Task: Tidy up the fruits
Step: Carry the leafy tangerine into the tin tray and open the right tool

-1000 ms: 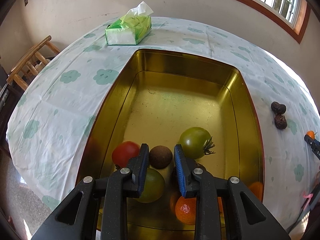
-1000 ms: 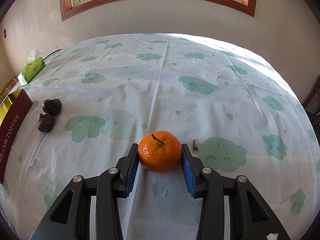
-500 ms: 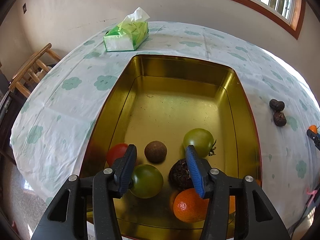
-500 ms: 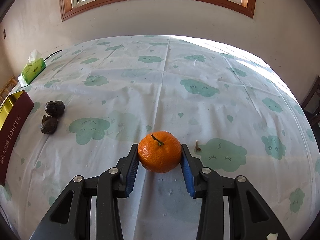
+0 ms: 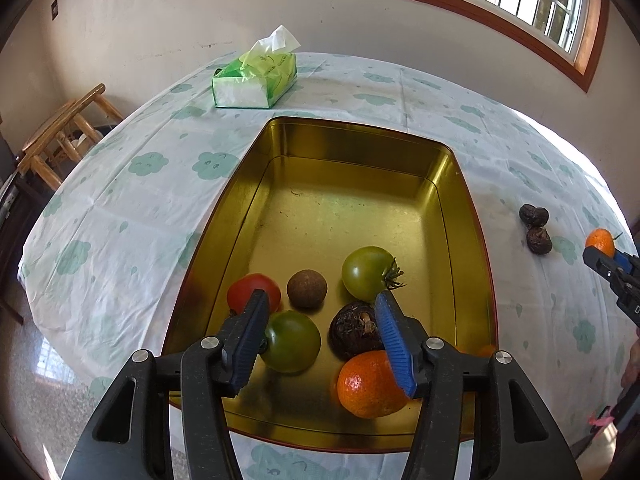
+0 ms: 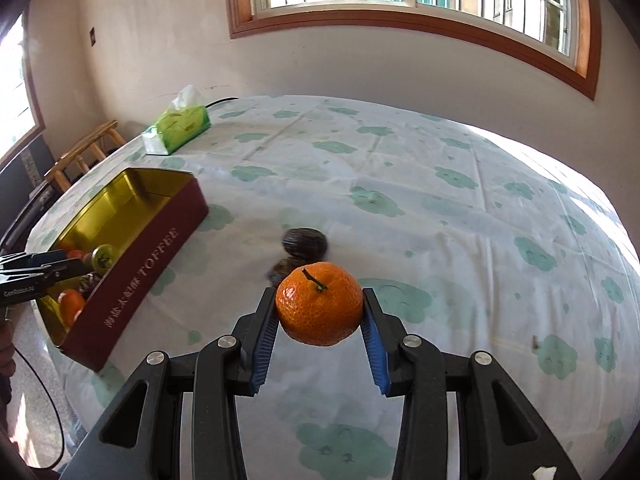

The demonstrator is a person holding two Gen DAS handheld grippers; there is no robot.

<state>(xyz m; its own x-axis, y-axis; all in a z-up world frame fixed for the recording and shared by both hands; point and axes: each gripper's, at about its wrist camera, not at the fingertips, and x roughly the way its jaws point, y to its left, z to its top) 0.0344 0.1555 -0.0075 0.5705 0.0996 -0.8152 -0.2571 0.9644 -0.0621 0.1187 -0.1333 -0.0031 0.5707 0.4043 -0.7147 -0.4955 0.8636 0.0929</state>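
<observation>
The right gripper (image 6: 319, 322) pinches a mandarin (image 6: 319, 303) between its blue pads, one pad on each flank of the fruit. The mandarin is bright orange with a pebbled, glossy skin, slightly flattened, and held clear of the tablecloth (image 6: 460, 216); its short green-brown stem points up and a little towards the far wall, so its squat axis stands nearly upright. Just behind it lie 2 dark wrinkled fruits (image 6: 304, 242), blurred here, so what kind they are is hard to say.

The left gripper (image 5: 322, 334) hangs over the near end of the gold tin (image 5: 360, 152), its jaws spread with nothing pressed between them; they have just been opening. Below and between the pads sit a green tomato (image 5: 291, 341) and a dark, rough-skinned fruit (image 5: 354, 330). A second mandarin (image 5: 370, 384) lies at the near right corner, partly behind the right pad. Further in are a red tomato (image 5: 253, 290), a small brown round fruit (image 5: 307, 289) and a larger green tomato (image 5: 369, 273) whose calyx points right. The far half of the tin is bare metal.

The tin has a maroon outer wall lettered TOFFEE and stands to the left of the held mandarin. A green tissue pack (image 6: 178, 128) rests near the far edge of the table, and a wooden chair (image 5: 60, 132) stands beyond the table's left side.
</observation>
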